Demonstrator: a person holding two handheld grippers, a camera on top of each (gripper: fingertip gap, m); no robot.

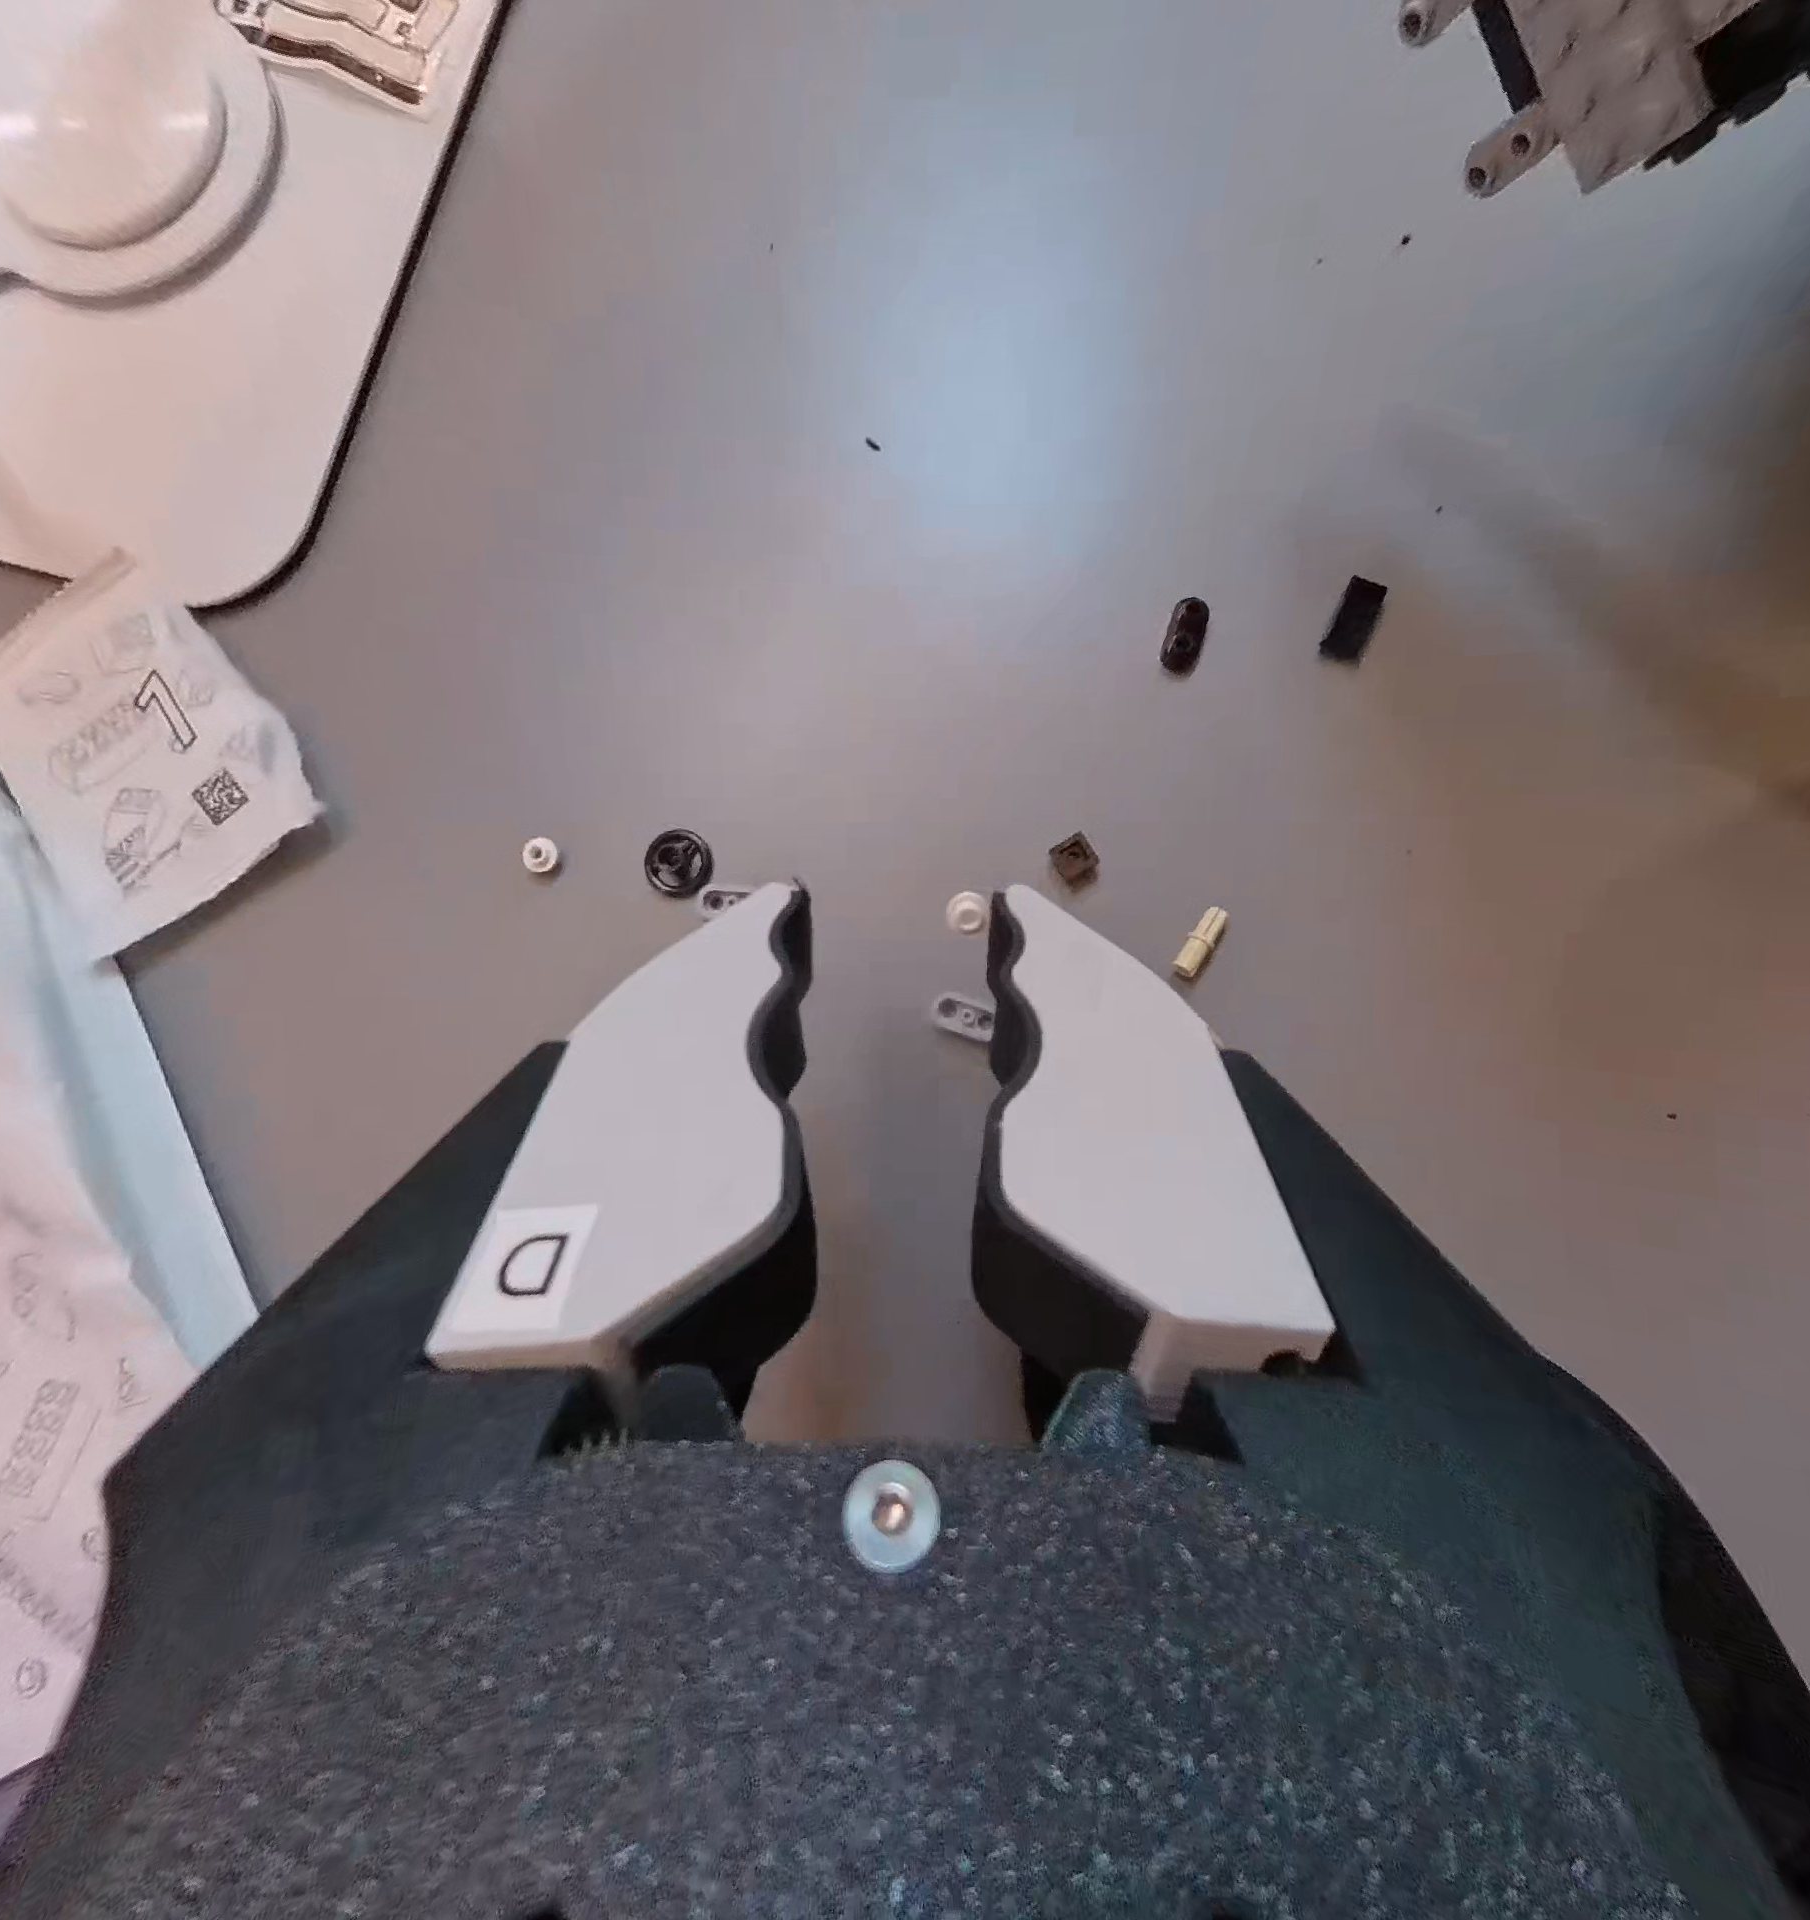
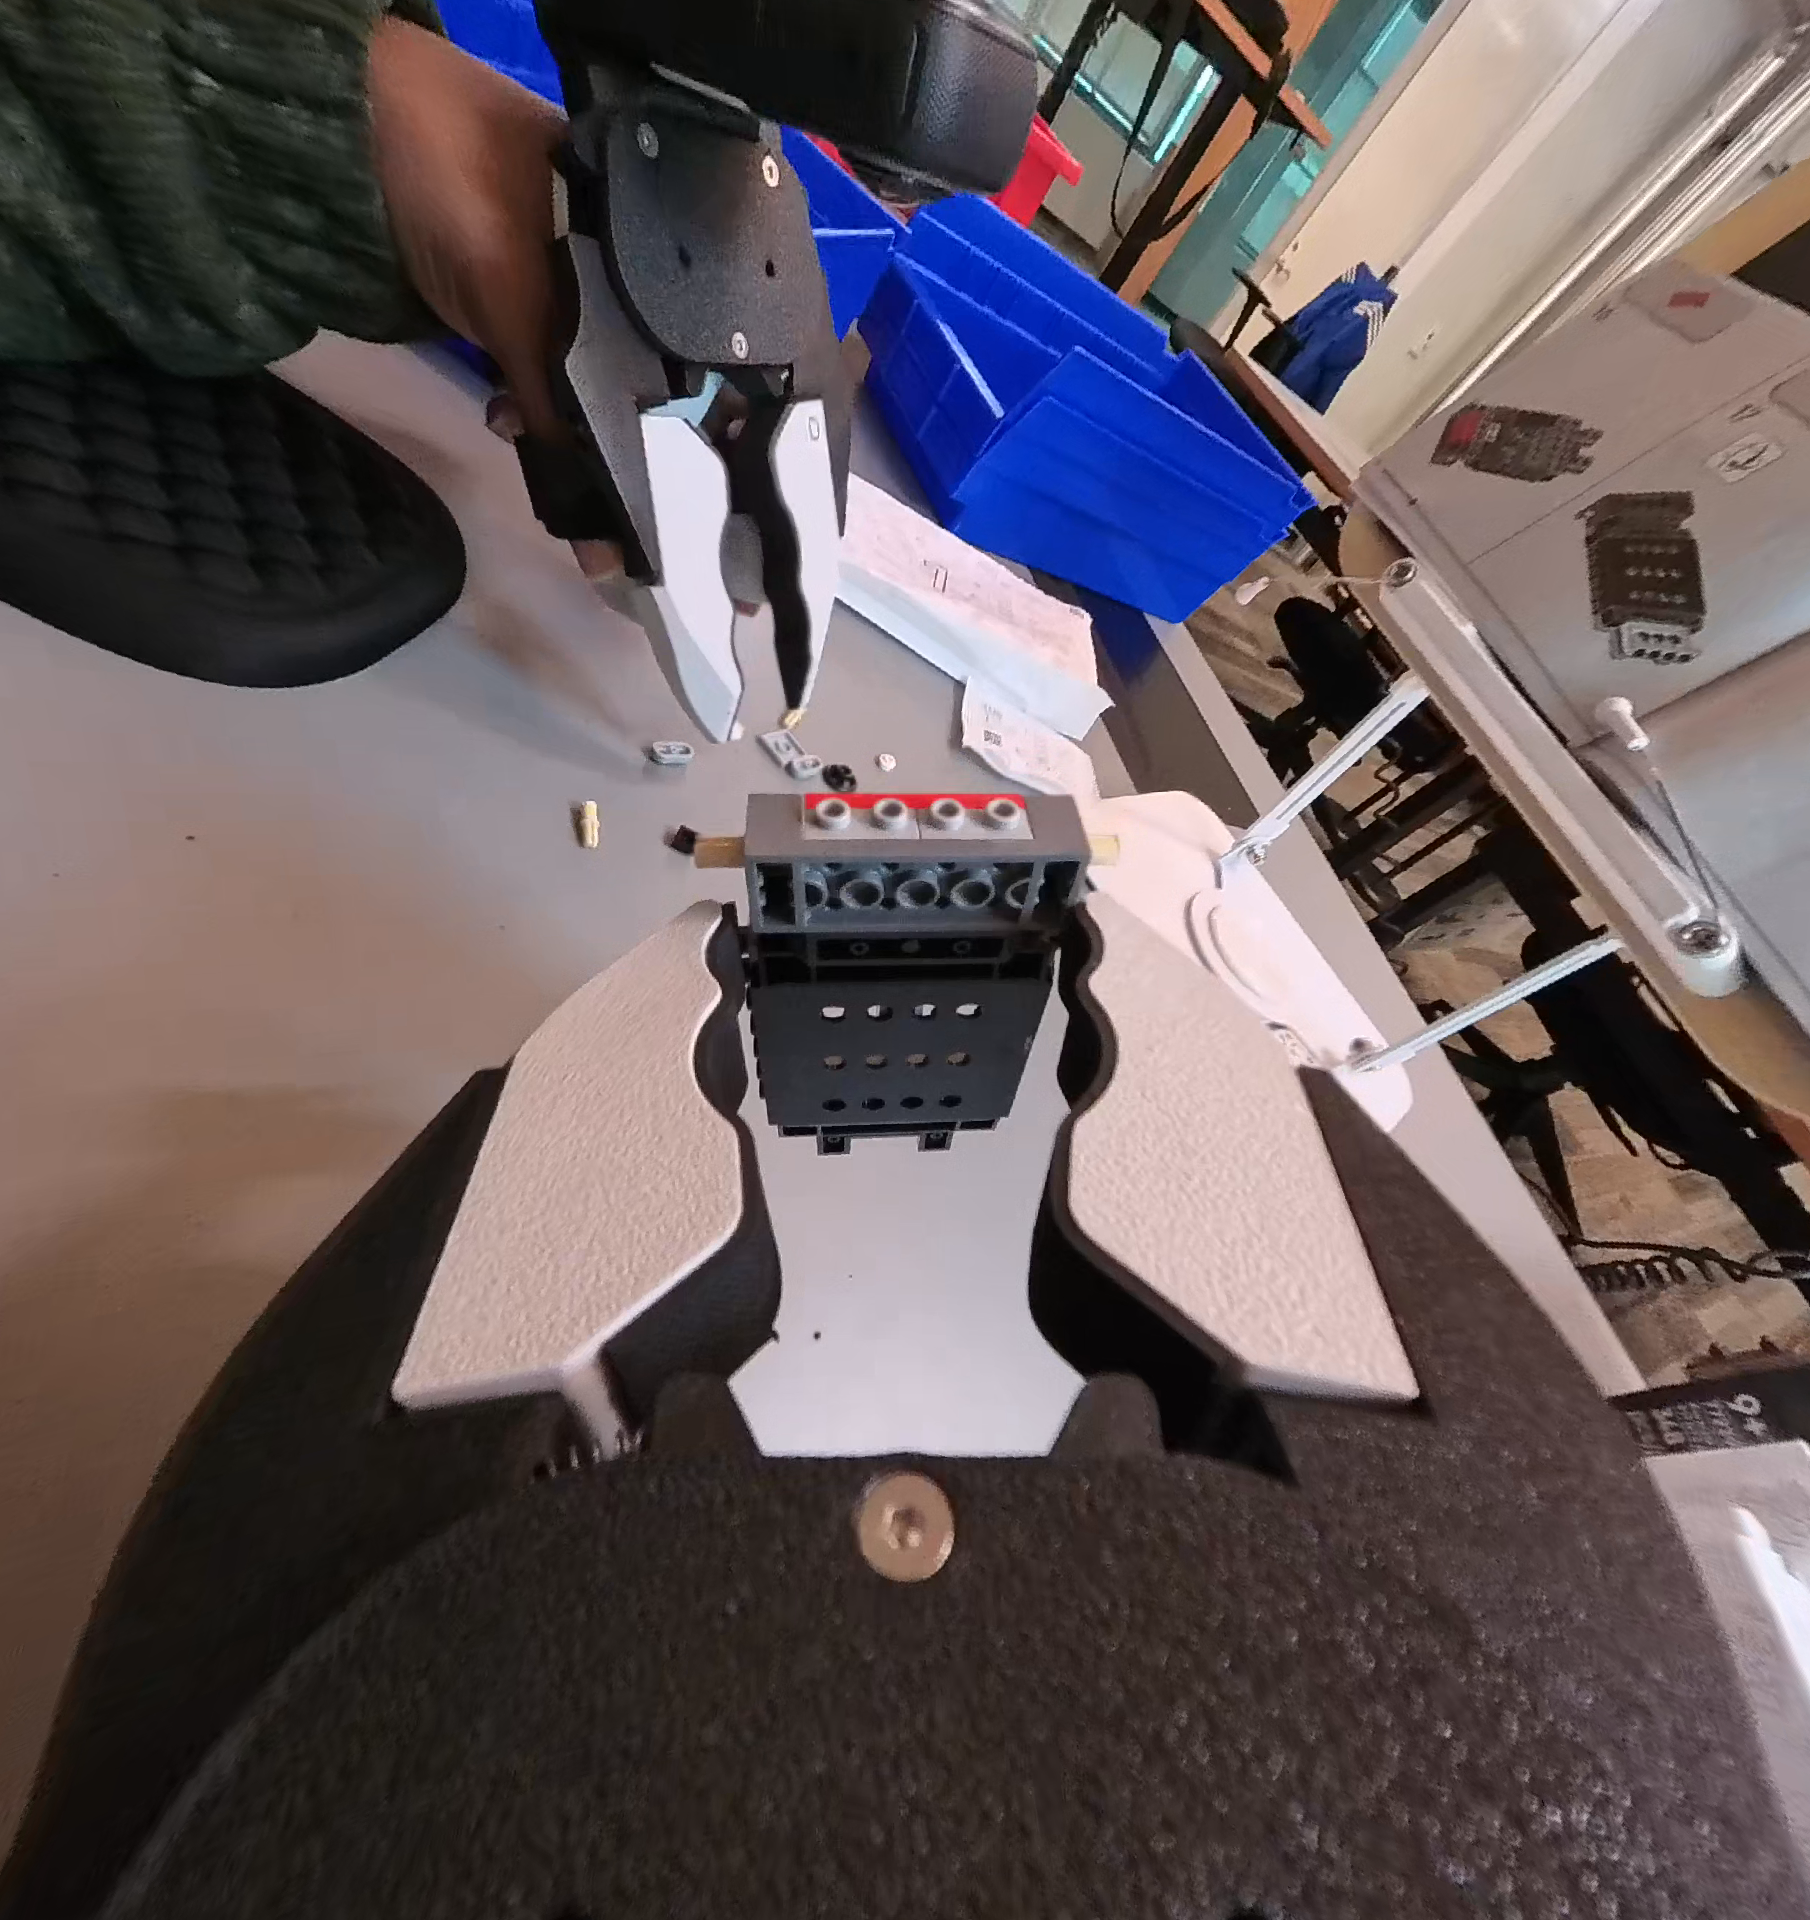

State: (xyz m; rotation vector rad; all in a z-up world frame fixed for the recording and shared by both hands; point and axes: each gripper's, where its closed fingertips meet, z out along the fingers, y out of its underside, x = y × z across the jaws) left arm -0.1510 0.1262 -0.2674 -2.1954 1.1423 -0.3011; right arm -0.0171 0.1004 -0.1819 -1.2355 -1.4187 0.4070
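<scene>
Grey tabletop lies open beyond left gripper's parted jaws.

My right gripper clamped a brick-built assembly of black perforated plates topped by a grey studded block with a red strip, tan axle ends jutting from both sides, raised off the grey worktop. My left gripper hung open above small loose pieces: a white round stud and a grey two-hole plate.
</scene>
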